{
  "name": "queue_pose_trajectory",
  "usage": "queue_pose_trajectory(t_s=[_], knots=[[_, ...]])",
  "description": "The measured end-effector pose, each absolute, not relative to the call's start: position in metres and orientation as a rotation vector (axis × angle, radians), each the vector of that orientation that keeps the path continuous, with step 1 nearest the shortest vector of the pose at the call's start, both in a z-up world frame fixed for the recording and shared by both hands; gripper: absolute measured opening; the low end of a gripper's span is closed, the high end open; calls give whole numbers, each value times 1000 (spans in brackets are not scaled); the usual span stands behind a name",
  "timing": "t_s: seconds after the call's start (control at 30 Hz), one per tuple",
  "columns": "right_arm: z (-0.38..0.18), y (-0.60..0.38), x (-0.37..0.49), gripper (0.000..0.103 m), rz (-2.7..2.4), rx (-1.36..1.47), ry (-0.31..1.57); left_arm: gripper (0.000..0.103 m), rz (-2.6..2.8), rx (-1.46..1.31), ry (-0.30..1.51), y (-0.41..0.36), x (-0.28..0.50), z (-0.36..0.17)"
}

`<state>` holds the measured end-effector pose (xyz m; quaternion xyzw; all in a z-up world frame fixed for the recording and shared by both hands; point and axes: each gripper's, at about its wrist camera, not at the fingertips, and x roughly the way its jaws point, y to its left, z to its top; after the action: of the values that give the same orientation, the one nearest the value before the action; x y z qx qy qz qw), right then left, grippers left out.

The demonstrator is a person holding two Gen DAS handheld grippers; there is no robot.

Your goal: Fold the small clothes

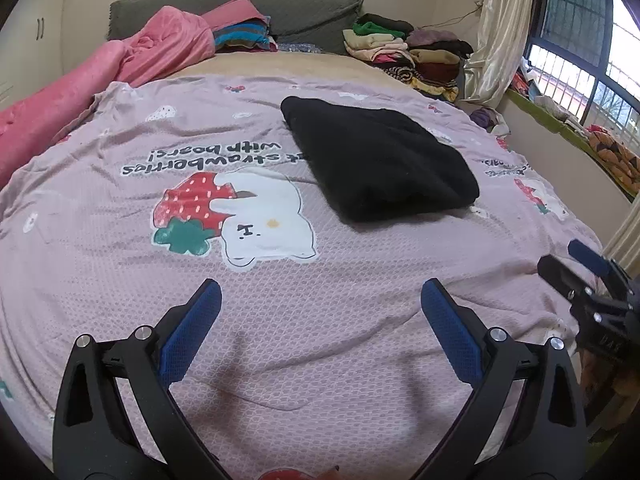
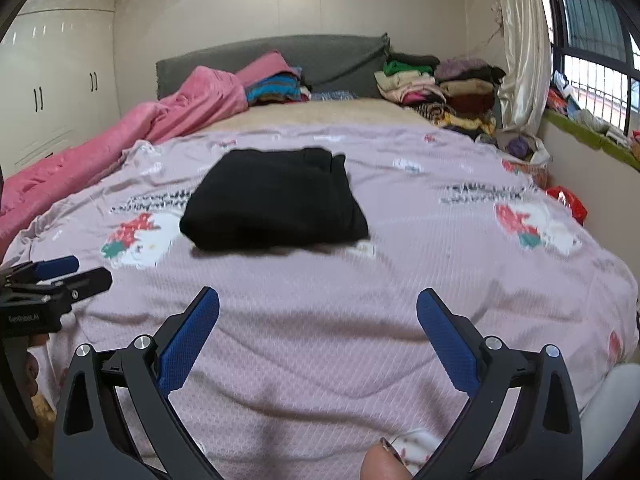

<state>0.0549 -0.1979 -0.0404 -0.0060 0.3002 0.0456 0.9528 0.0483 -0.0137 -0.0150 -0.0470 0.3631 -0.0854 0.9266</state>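
A black garment [image 1: 376, 160], already folded into a thick bundle, is seen lying on the pink bedspread [image 1: 280, 300] towards the middle of the bed, well ahead of both grippers. The left gripper [image 1: 320, 312] and the right gripper [image 2: 318, 320] are held wide apart and empty near the foot edge. The bundle's long axis runs away towards the headboard; it lies right of the left jaws and slightly left of the right ones, so the right gripper is judged nearer.
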Motion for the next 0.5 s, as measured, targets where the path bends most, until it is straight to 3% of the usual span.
queue_pose_trajectory(t_s=[0.5], knots=[[-61, -200, 61, 99, 71, 4, 670, 93, -150, -81, 776, -14, 52, -26]])
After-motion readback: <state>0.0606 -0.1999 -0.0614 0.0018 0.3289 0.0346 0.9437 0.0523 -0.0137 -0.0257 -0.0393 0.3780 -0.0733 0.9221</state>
